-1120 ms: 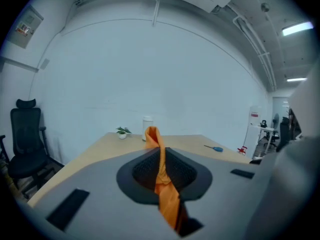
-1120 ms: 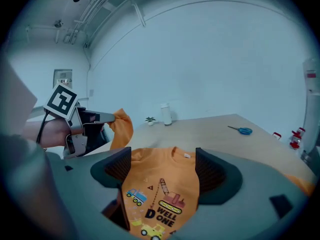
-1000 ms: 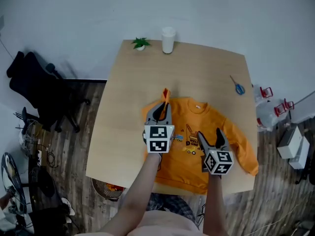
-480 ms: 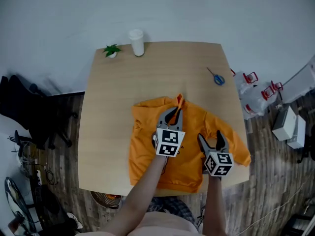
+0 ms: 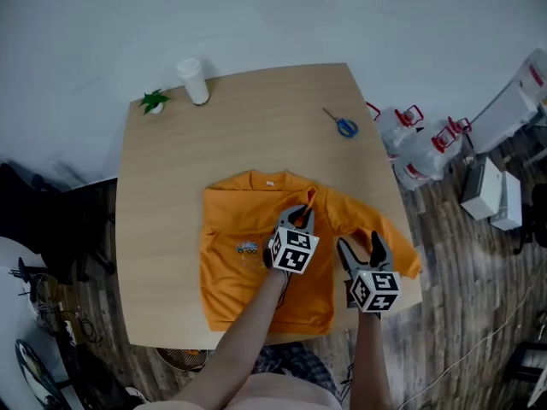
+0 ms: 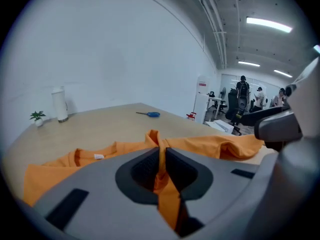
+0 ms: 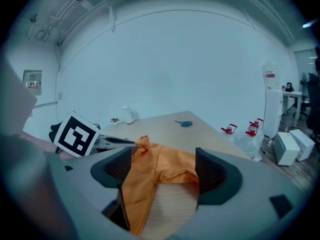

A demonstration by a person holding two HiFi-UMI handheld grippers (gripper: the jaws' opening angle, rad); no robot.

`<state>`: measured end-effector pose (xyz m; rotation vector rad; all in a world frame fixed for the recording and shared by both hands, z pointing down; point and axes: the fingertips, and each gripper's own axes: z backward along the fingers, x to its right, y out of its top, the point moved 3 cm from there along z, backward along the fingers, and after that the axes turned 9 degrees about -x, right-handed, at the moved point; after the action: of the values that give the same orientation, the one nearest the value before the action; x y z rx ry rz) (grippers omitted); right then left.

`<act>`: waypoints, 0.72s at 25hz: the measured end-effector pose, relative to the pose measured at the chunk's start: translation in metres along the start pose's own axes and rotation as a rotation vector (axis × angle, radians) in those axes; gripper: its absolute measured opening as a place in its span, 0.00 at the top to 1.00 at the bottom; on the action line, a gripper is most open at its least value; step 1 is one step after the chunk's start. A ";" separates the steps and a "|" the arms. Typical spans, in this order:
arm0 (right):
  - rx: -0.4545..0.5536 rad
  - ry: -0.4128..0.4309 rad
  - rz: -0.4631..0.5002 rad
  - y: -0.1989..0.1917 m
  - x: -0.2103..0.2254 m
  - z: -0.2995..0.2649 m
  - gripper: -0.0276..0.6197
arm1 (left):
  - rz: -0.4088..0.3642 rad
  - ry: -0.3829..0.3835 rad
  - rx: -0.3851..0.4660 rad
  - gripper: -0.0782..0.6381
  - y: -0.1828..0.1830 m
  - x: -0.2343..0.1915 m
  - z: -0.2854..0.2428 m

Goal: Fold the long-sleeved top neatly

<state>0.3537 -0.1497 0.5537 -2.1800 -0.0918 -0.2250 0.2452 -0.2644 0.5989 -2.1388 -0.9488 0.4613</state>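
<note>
An orange long-sleeved top with a small print lies on the wooden table, neck label toward the far edge. My left gripper is over the top's right half, shut on a narrow raised fold of its orange cloth. In the left gripper view the cloth runs up between the left gripper's pads. The right sleeve lies crumpled near the table's right edge. My right gripper hovers just left of that sleeve with its jaws wide apart. In its own view the right gripper has orange cloth lying below it, untouched.
Blue scissors lie at the far right of the table. A white cup and a small green plant stand at the far left corner. Bottles with red handles and boxes sit on the floor to the right.
My left gripper has carried its pinch of orange cloth from the top's left shoulder rightward and down across the body. The right gripper has shifted right toward the sleeve, still open.
</note>
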 end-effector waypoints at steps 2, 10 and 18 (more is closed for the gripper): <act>-0.002 -0.016 -0.014 -0.005 0.011 0.005 0.36 | 0.043 -0.055 -0.007 0.81 -0.003 0.008 -0.008; 0.010 -0.067 -0.074 -0.017 0.039 0.021 0.35 | 0.129 -0.212 0.001 0.44 -0.002 0.039 -0.009; 0.047 -0.164 -0.138 -0.019 0.079 0.047 0.35 | 0.181 -0.205 0.077 0.44 0.026 0.049 0.008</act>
<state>0.4342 -0.1018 0.5580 -2.1441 -0.3370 -0.1201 0.2852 -0.2358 0.5730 -2.1457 -0.8359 0.8067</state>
